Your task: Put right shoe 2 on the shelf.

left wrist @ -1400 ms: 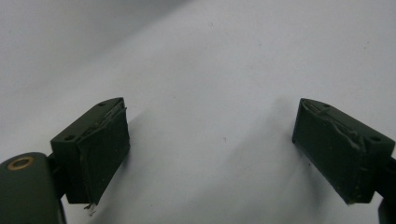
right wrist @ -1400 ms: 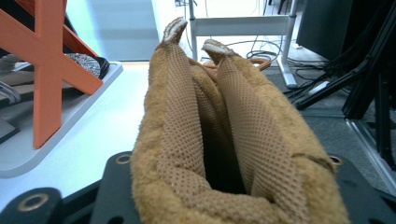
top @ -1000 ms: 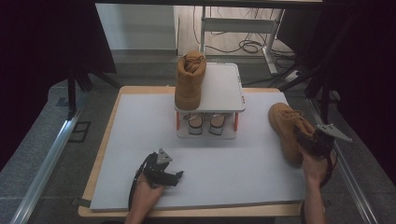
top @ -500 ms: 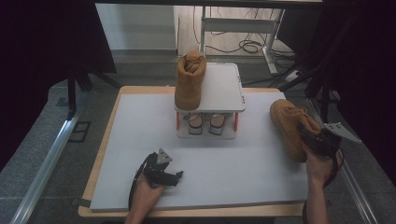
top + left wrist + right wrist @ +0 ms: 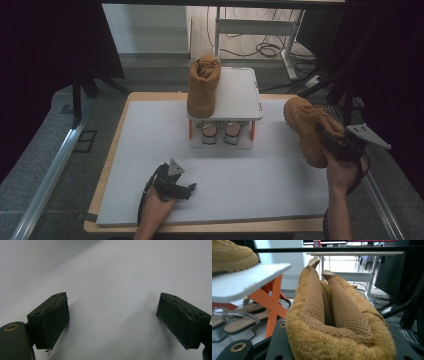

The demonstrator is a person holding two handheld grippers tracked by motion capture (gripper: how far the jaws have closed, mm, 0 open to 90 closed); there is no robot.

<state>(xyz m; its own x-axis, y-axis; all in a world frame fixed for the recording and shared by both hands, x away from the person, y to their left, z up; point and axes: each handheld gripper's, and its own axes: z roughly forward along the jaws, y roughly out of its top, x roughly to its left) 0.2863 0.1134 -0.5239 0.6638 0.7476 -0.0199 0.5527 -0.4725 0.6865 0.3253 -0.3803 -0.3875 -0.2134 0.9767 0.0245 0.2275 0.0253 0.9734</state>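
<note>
A tan boot (image 5: 202,87) stands upright on the left part of the top shelf (image 5: 240,95) of a small white rack with orange legs. A second tan boot (image 5: 307,125) hangs tilted above the table's right edge, its toe pointing away. My right gripper (image 5: 340,146) is shut on its collar. In the right gripper view that boot's mesh-lined opening (image 5: 332,315) is pinched between the jaws. My left gripper (image 5: 176,186) rests on the white table near the front edge. Its pads (image 5: 53,320) stand wide apart, open, with nothing between them.
A pair of sandals (image 5: 217,131) lies on the rack's lower shelf, also visible as sandals (image 5: 234,325) in the right gripper view. The white mat (image 5: 150,145) covers the wooden table. Dark stands and cables surround the table at the back and right.
The right hand has lifted the held boot off the table and slightly away from the person. The left gripper has stayed put.
</note>
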